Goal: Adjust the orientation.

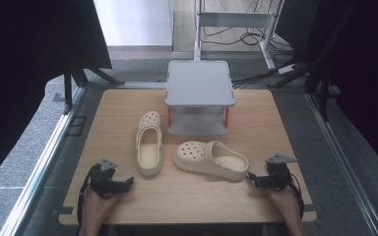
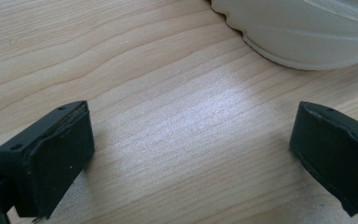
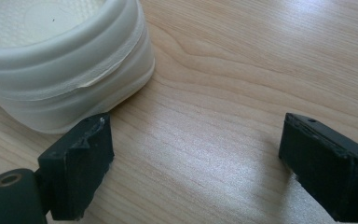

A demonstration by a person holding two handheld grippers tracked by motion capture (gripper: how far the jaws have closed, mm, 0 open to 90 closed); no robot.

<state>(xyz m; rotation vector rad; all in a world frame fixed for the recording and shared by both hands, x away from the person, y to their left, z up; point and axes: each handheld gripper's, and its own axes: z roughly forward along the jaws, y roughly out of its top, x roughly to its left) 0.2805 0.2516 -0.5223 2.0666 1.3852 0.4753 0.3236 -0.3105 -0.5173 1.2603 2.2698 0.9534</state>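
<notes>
Two cream clogs lie on the wooden table (image 1: pixel 187 194). The left clog (image 1: pixel 149 142) points away from me; the right clog (image 1: pixel 211 160) lies crosswise with its toe to the left. My left gripper (image 1: pixel 126 184) rests near the front left, open, just short of the left clog's heel (image 2: pixel 307 32). My right gripper (image 1: pixel 252 179) sits at the front right, open, its jaws beside the right clog's heel (image 3: pixel 60 70). Bare wood lies between each pair of jaws (image 2: pixel 191 149) (image 3: pixel 196 163).
A grey two-level stand (image 1: pixel 199 96) with orange posts sits at the table's far middle, behind the clogs. Black curtains flank both sides. Metal rails run along the table's left and right edges.
</notes>
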